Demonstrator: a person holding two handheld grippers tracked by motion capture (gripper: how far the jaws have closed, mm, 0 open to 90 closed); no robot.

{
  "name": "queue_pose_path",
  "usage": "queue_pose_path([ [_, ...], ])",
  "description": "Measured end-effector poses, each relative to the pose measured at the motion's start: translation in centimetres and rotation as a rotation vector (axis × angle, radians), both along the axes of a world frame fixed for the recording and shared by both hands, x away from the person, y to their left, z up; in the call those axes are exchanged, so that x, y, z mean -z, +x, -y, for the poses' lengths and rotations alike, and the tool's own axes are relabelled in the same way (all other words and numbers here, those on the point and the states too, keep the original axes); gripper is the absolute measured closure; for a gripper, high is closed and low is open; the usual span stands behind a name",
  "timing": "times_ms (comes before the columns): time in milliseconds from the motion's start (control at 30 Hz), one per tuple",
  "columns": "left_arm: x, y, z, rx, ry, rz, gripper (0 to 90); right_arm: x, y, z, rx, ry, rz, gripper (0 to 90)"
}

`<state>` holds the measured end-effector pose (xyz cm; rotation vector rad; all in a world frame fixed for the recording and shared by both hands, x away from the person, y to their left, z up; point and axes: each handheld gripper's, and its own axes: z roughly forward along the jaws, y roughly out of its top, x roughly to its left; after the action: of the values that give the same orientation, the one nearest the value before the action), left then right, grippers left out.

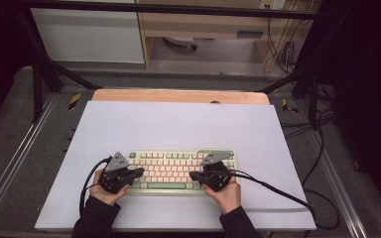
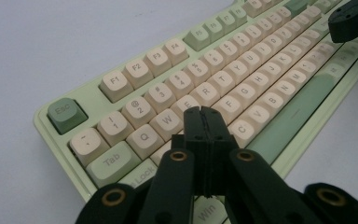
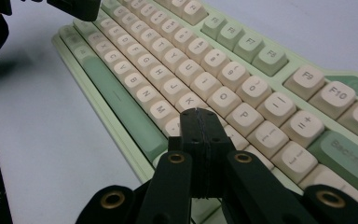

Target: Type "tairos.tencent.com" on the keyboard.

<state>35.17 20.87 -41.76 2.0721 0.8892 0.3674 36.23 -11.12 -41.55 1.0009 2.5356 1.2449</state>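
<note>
Keyboard [image 1: 171,171], mint-green case with cream keycaps and green modifier keys, lies flat near the front edge of the tabletop [image 1: 178,126], long side running left to right, squarely in front of the person. White sheet covers most of the tabletop; a strip of bare wood shows at the far edge. Placement near the front edge puts the keys within easy reach of both forearms.

Left hand-held gripper [image 1: 138,172] sits over the left end of the keyboard, tips angled right, toward the middle. In the left gripper view its jaws are pressed together with nothing between them, tips [image 2: 202,112] over the keys near E and D; whether they touch a keycap I cannot tell. Esc key [image 2: 67,114] sits at the far-left corner in that view.

Right hand-held gripper [image 1: 194,176] mirrors it at the right end, tips angled left. Right gripper view: jaws likewise together and empty, tips [image 3: 197,113] above the keys near K and L, space bar [image 3: 123,109] to their left.

Judgement: closed jaws make one narrow blunt point per hand, suited to pressing single keys like a fingertip. Each hand covers its own half of the board, as in two-finger typing.
</note>
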Motion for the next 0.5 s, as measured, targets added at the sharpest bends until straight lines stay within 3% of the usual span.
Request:
queue_pose_path([
  [500,-0.4,0.3,1.9,0.032,0.007,-0.003,90.0,0.2,-0.6,2.0,0.023,0.008,0.010,90.0],
])
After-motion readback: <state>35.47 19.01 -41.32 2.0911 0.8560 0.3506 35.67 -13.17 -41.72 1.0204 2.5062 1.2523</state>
